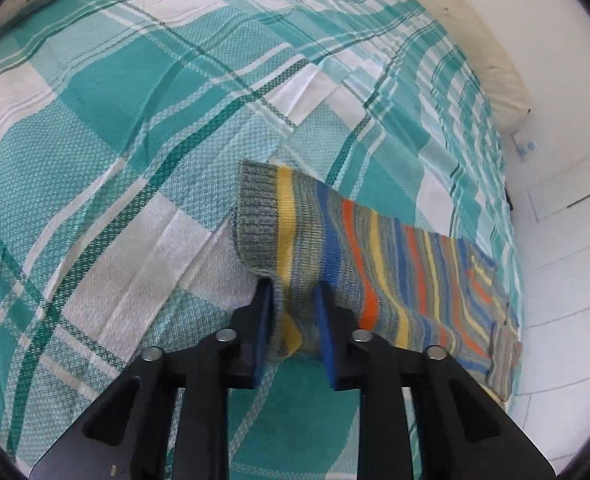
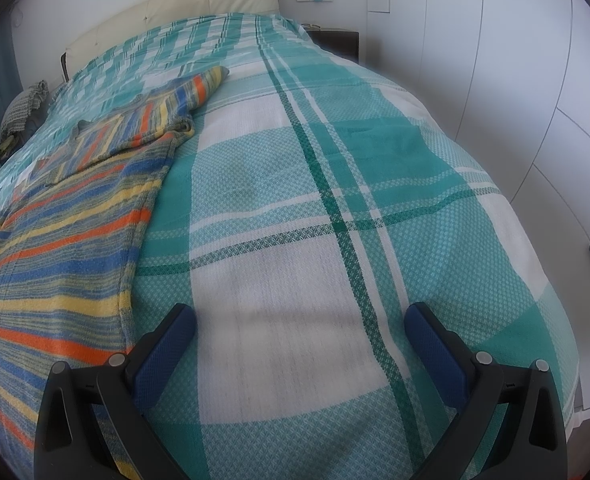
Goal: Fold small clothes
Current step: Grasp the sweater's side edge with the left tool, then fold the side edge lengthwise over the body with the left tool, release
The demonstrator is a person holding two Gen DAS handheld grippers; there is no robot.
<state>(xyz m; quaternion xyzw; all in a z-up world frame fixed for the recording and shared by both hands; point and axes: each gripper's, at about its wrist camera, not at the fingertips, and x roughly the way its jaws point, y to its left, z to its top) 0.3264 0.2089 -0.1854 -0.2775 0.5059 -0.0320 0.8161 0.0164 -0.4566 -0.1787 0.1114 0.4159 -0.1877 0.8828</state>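
Soft striped knit sweater (image 2: pixel 67 216), spread flat along one side of checked bedspread (image 2: pixel 335 184), sleeve (image 1: pixel 335 240) raised off it. Left gripper (image 1: pixel 295 312) clamped on that sleeve just below ribbed cuff (image 1: pixel 255 208); right gripper (image 2: pixel 301 330) spread wide with nothing between the fingers, hovering just beside sweater's edge. Probably light, limp, stretchy (sagging wherever unsupported). Best pinched at firmer cuff, hem or seam, both layers together, then laid across body.

Striped sweater (image 2: pixel 67 236) runs off the left edge.
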